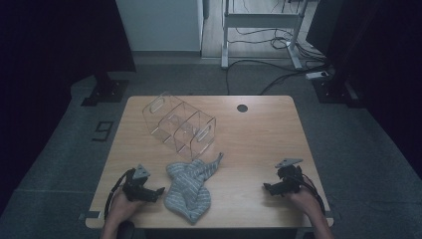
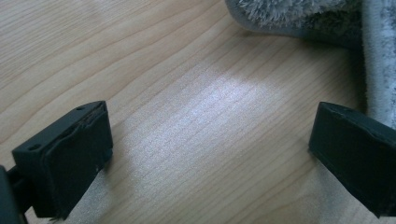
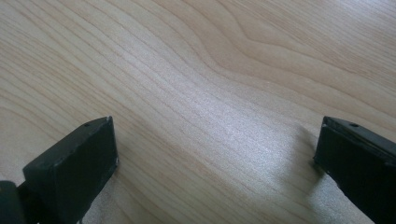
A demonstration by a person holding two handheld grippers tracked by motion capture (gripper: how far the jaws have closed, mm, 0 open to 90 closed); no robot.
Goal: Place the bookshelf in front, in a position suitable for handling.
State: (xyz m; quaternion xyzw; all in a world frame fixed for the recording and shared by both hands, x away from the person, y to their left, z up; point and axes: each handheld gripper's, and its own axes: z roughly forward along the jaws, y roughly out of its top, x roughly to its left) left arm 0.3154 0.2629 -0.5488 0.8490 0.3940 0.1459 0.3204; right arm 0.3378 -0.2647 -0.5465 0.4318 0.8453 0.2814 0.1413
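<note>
Left gripper point(image 1: 158, 191): low, jaws spread wide, nothing held. Right gripper point(image 1: 266, 188): low, jaws spread wide, nothing held. Both point inward.

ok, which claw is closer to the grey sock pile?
Left. The left claw sits just beside the grey sock pile, at its left edge, jaws open. The right claw is well off to the pile's right, bare table between them.

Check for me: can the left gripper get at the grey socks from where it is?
Probably yes. The left gripper is open on bare table right beside the grey socks, with nothing between them.
</note>
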